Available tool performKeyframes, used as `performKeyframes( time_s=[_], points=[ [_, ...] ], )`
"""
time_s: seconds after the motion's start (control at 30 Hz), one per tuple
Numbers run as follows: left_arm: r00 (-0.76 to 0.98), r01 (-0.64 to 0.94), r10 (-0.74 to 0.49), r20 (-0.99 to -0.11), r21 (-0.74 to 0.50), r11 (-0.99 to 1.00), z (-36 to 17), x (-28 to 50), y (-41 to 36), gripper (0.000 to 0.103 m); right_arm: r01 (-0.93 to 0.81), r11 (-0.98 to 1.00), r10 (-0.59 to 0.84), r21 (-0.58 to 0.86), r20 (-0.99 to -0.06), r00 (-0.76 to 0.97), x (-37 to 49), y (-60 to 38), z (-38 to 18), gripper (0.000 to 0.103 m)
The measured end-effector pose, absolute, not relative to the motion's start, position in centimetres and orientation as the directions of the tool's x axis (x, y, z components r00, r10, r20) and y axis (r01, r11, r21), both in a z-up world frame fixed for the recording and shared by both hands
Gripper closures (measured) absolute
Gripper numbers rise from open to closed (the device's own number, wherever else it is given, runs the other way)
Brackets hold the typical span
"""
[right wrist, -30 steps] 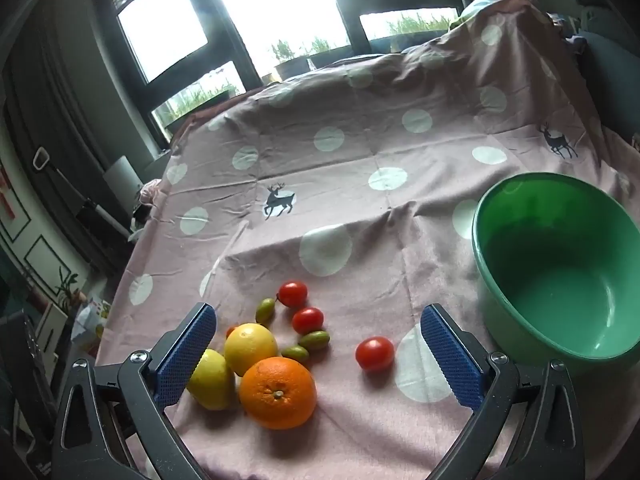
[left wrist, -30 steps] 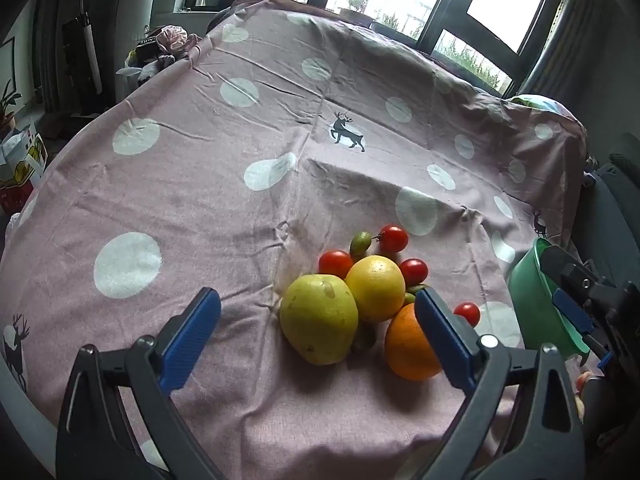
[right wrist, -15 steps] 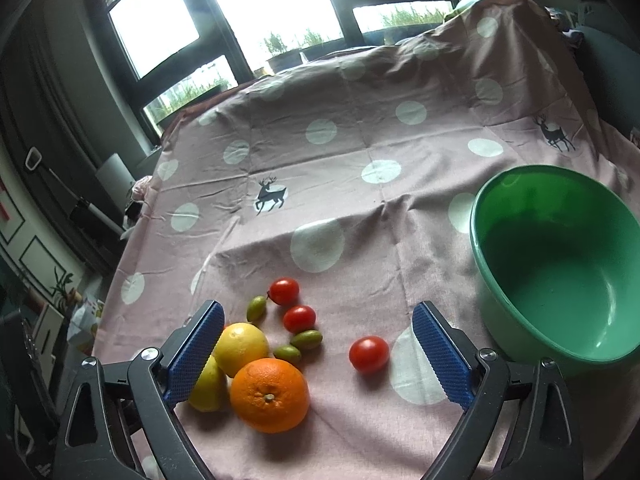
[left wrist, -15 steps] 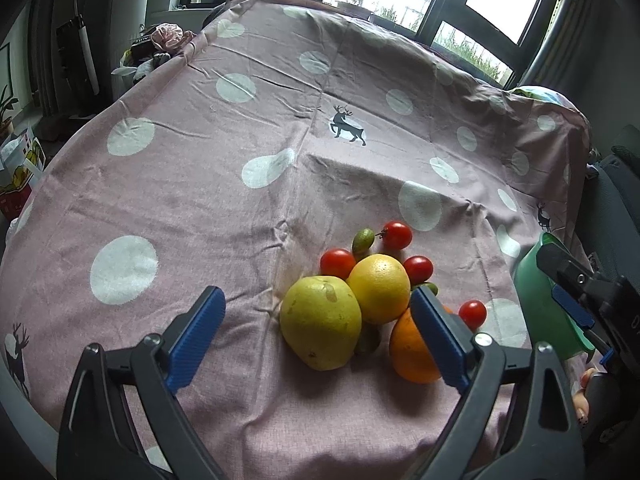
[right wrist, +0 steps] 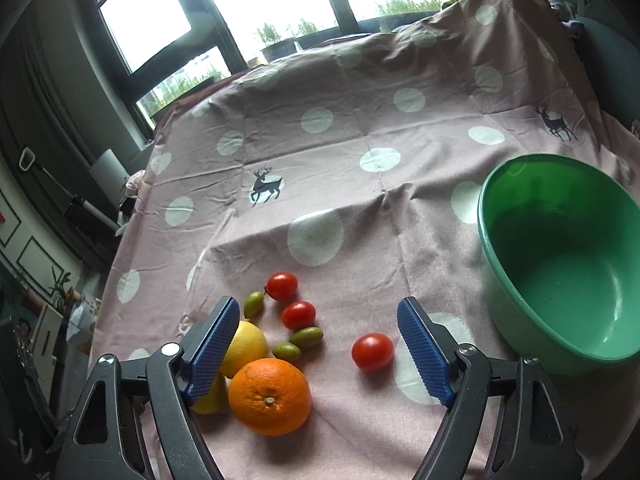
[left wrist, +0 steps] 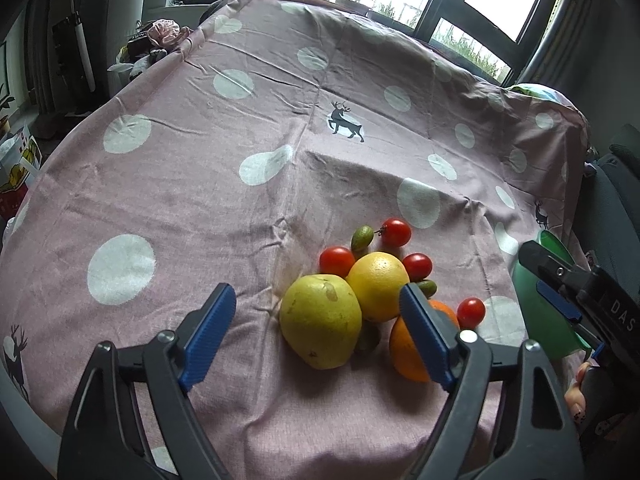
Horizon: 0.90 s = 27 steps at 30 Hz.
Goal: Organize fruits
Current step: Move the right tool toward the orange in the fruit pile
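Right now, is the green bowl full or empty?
Empty. The green bowl shows only bare inside; the fruit, like the orange, lies on the cloth.

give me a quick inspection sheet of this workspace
surface: pink polka-dot tablecloth, wrinkled, deer prints.
job's things: orange, lemon, yellow-green pear, cherry tomatoes clustered, one apart, small green fruits; green bowl holds nothing visible.
clutter: nothing seen.
grippers: left tongs open, nothing held, pear between them; right tongs open, nothing held, above the fruit.
cables: nothing seen.
surroundings: windows, potted plants on sill.
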<state>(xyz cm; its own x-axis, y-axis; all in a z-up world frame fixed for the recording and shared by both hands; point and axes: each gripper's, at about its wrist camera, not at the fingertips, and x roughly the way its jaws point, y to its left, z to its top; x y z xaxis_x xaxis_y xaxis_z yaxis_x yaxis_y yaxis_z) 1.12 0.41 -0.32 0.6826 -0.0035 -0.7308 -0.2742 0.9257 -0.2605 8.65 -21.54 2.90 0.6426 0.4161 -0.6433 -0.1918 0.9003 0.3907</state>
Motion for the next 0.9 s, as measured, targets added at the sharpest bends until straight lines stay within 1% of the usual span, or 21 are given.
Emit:
performKeyframes(
  time_s=[0.07, 0.23, 0.33, 0.43, 0.53, 0.63, 0.7, 0.73, 0.77, 0.8, 0.9],
  points=[
    [0.684, -0.267, -0.009, -0.730, -0.261, 0.928, -0.4, 1.1, 0.3, 0.024, -0.193, 0.900, 0.418, 0.391, -0.649, 0.636, 8.7, -21.3, 2.8, 0.027],
    [0.690, -0.253, -0.026, -0.723, -0.275, 0.928, -0.2, 1.0, 0.4, 0.027, -0.203, 0.893, 0.434, 0.401, -0.652, 0.621, 8.7, -21.0, 2.7, 0.029],
    [0.691, -0.231, -0.062, -0.720, -0.302, 0.925, -0.1, 0.9, 0.3, 0.030, -0.213, 0.876, 0.467, 0.433, -0.651, 0.599, 8.7, -21.0, 2.6, 0.029],
    [0.695, -0.202, -0.085, -0.714, -0.308, 0.930, 0.1, 1.0, -0.2, 0.030, -0.224, 0.836, 0.537, 0.502, -0.661, 0.524, 8.7, -21.1, 2.4, 0.029],
    [0.680, -0.183, -0.114, -0.724, -0.318, 0.930, 0.2, 1.0, -0.7, 0.030, -0.262, 0.782, 0.612, 0.566, -0.618, 0.492, 8.3, -21.2, 2.7, 0.029],
    [0.675, -0.146, -0.168, -0.718, -0.354, 0.924, 0.4, 1.0, -1.5, 0.030, -0.249, 0.798, 0.592, 0.549, -0.635, 0.497, 8.3, -21.1, 2.5, 0.029],
    [0.670, -0.116, -0.192, -0.717, -0.357, 0.927, 0.5, 1.1, -2.3, 0.030, -0.228, 0.793, 0.596, 0.564, -0.645, 0.479, 8.6, -21.1, 2.0, 0.029],
    [0.664, -0.103, -0.202, -0.720, -0.355, 0.929, 0.4, 1.2, -2.8, 0.030, -0.219, 0.782, 0.609, 0.584, -0.643, 0.465, 8.8, -21.2, 1.7, 0.031],
    [0.657, -0.090, -0.211, -0.724, -0.353, 0.931, 0.4, 1.2, -3.3, 0.031, -0.208, 0.772, 0.621, 0.601, -0.642, 0.449, 9.0, -21.4, 1.5, 0.037],
    [0.653, -0.078, -0.213, -0.727, -0.344, 0.936, 0.4, 1.3, -3.8, 0.031, -0.196, 0.764, 0.630, 0.615, -0.643, 0.435, 9.1, -21.6, 1.3, 0.040],
    [0.633, -0.058, -0.223, -0.741, -0.333, 0.941, 0.2, 1.6, -4.9, 0.031, -0.181, 0.745, 0.648, 0.642, -0.633, 0.424, 9.2, -22.2, 1.0, 0.042]
  ],
)
